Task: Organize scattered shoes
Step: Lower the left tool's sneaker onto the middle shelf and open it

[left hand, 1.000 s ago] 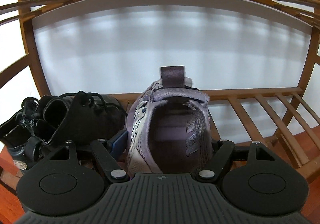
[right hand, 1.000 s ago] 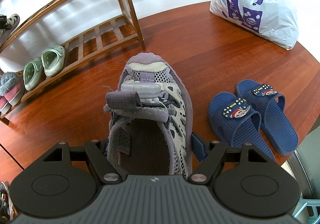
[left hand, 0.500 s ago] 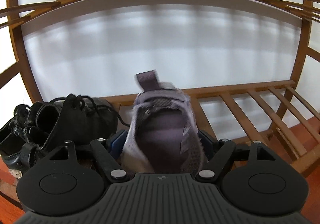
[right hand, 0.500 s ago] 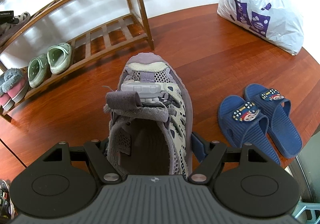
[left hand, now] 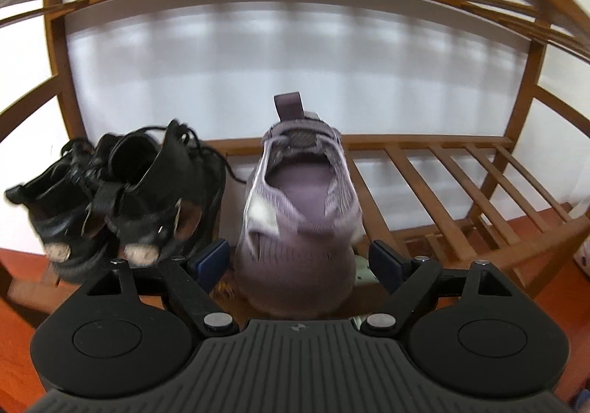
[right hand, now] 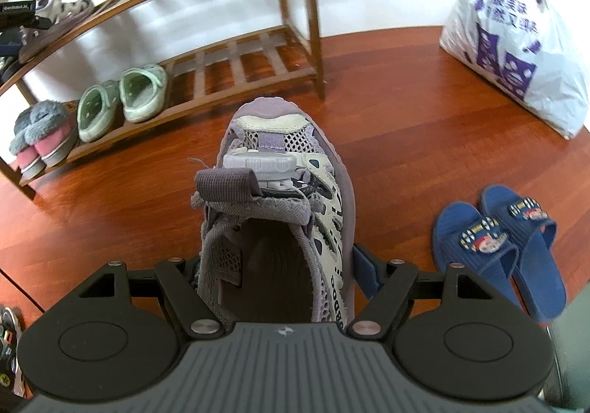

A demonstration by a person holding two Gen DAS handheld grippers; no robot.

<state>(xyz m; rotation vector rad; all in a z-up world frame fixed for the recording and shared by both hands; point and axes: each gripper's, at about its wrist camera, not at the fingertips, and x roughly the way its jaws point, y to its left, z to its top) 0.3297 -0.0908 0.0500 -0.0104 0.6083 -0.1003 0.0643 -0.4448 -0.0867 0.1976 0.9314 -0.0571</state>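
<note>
left view: black lace-up shoes (left hand: 121, 199), matte and creased, at the left of a slatted wooden shoe rack (left hand: 461, 184); beside them a lilac knit sneaker (left hand: 298, 214) on the same shelf, heel toward the camera. left gripper (left hand: 300, 261) opening, blue fingers (left hand: 212, 260) clear of that heel on both sides. right view: fluffy grey-pink slippers (right hand: 40, 136) and smooth green clogs (right hand: 123, 99) on the bottom shelf. right gripper (right hand: 276, 273) clamped on a second mesh sneaker (right hand: 280, 214) above the glossy wood floor (right hand: 110, 199). ribbed blue slides (right hand: 501, 247), crinkled plastic bag (right hand: 523, 51).
</note>
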